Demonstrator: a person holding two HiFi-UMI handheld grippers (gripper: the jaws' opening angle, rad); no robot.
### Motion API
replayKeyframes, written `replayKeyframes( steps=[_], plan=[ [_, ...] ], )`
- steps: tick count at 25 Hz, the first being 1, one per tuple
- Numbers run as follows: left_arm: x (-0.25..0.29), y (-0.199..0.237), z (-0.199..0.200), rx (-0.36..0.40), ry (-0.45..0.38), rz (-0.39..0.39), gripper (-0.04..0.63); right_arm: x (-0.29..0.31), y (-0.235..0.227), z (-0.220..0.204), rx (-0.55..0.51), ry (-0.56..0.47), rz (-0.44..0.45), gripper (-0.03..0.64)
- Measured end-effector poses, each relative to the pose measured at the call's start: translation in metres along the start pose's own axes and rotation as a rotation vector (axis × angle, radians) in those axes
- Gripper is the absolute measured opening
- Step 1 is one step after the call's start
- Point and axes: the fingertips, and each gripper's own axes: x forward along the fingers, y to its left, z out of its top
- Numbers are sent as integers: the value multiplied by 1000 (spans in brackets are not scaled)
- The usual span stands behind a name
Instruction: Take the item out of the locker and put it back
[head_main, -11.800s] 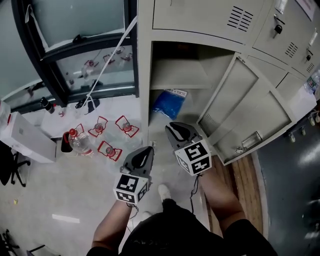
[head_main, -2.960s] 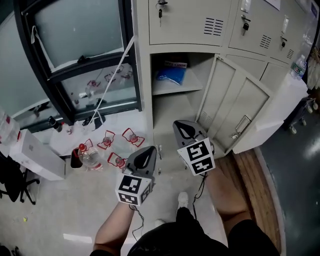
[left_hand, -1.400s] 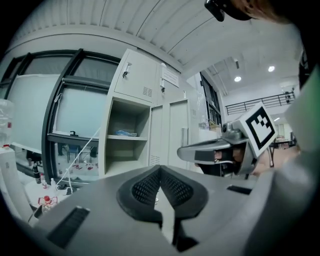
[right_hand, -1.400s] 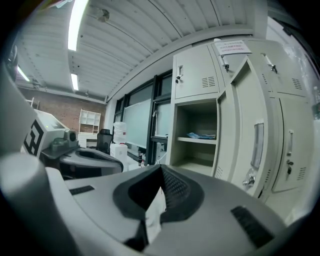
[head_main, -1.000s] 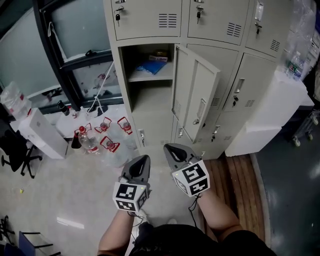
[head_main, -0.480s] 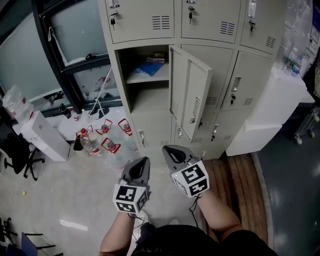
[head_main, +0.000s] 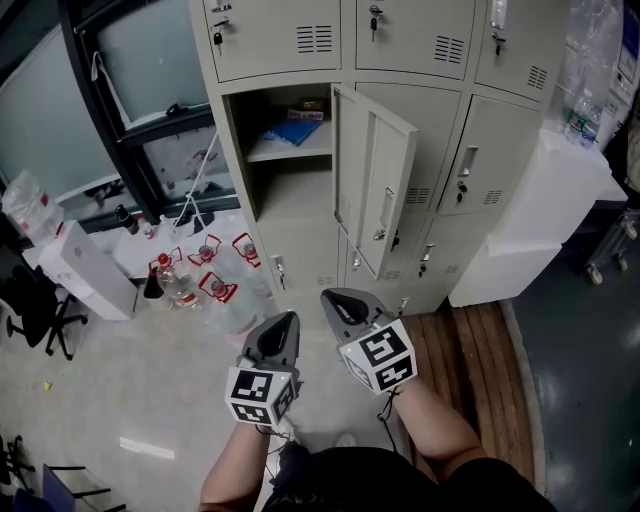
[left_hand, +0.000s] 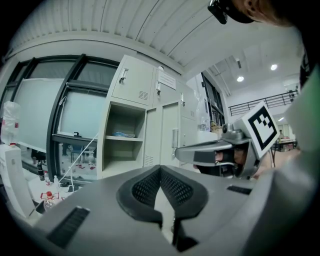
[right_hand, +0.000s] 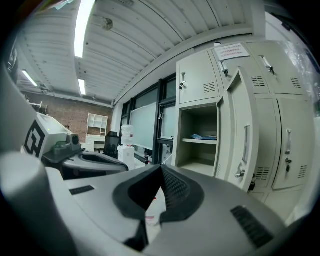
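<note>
Your left tool (head_main: 284, 325) and right tool (head_main: 336, 302) are both closed tight and empty, well apart from the open locker (head_main: 238, 190), where the blue packet (head_main: 293, 131) lies on its shelf (head_main: 270, 152).

Bright ceiling light, fisheye-warped edges
</note>
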Motion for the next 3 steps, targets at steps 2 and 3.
replayKeyframes(
  steps=[2, 3],
  plan=[
    [0, -1, 2, 0, -2, 1, 3, -2, -1, 1, 0, 0, -1, 0],
    [0, -1, 2, 1, -4, 1, 3, -2, -2, 1, 0, 0, -2, 0]
  ],
)
